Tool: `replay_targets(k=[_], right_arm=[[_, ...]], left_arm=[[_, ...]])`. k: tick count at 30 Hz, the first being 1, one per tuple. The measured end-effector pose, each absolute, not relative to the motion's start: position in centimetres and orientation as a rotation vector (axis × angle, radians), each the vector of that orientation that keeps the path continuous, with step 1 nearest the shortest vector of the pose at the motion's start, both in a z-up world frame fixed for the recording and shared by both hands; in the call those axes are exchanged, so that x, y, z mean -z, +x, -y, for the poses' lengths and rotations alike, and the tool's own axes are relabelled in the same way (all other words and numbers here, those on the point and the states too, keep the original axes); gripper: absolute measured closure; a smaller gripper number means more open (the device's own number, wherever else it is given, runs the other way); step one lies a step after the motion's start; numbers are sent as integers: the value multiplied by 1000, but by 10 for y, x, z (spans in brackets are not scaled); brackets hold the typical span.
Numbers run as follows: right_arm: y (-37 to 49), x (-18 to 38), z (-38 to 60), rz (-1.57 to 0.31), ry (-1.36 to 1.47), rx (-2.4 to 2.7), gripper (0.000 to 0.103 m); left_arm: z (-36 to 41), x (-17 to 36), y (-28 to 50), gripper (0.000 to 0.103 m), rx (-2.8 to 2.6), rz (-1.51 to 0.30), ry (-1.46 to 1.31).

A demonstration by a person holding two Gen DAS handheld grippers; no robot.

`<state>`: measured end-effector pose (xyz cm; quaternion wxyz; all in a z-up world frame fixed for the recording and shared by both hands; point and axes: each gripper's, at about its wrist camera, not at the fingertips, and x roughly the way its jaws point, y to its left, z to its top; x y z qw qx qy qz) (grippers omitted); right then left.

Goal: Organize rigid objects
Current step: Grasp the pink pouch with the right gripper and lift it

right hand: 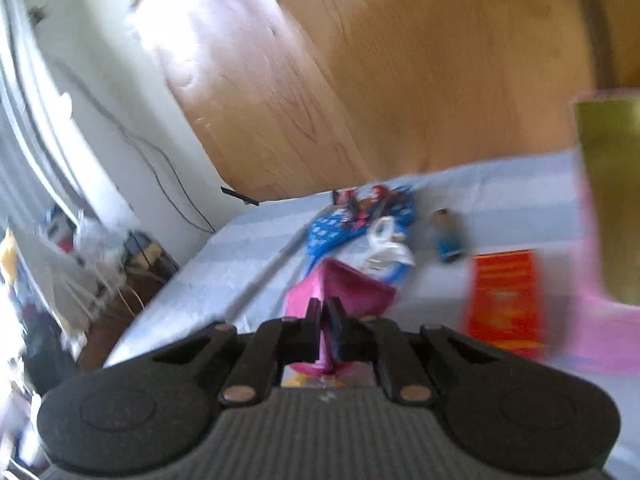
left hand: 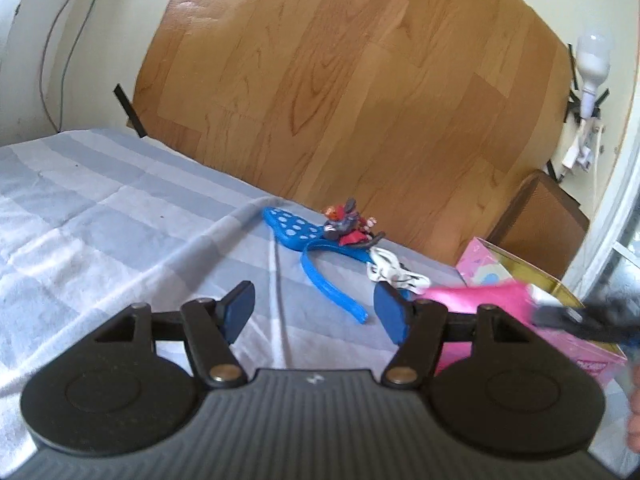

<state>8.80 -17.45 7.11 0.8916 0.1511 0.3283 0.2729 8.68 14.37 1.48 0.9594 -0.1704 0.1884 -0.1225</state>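
My left gripper (left hand: 316, 312) is open and empty, low over the blue striped bedsheet (left hand: 100, 208). Ahead of it lie a blue dotted headband (left hand: 304, 248), a small red and grey toy figure (left hand: 346, 224) and a white crumpled item (left hand: 394, 274). My right gripper (right hand: 326, 316) is shut on a pink object (right hand: 344, 286) and holds it above the sheet; it shows blurred in the left wrist view (left hand: 480, 294). In the right wrist view the headband (right hand: 332, 232), a white item (right hand: 386, 246), a small blue bottle (right hand: 448, 236) and a red packet (right hand: 504, 300) lie on the bed.
A pink open box (left hand: 532, 280) with a gold inside stands at the right; it shows in the right wrist view (right hand: 612, 208) too. A wood-grain board (left hand: 360, 80) backs the bed. A brown box (left hand: 540, 216) stands beyond. Clutter lies on the floor at left (right hand: 80, 240).
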Motion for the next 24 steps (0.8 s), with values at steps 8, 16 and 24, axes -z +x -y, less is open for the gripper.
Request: replay_targets(k=[8,16,24], right_arm=[[-17,-48,284,-645,256,-339,94],[-46,-27,315,-607,350,-293,92],[-45,-18,304,-604,308,-361,91]], left_arm=[[-74,-36,53,35,574,-405,-278],[-4,-20,28,36,757,-546,11],[-35,-4,69,37,637,-687,-85]])
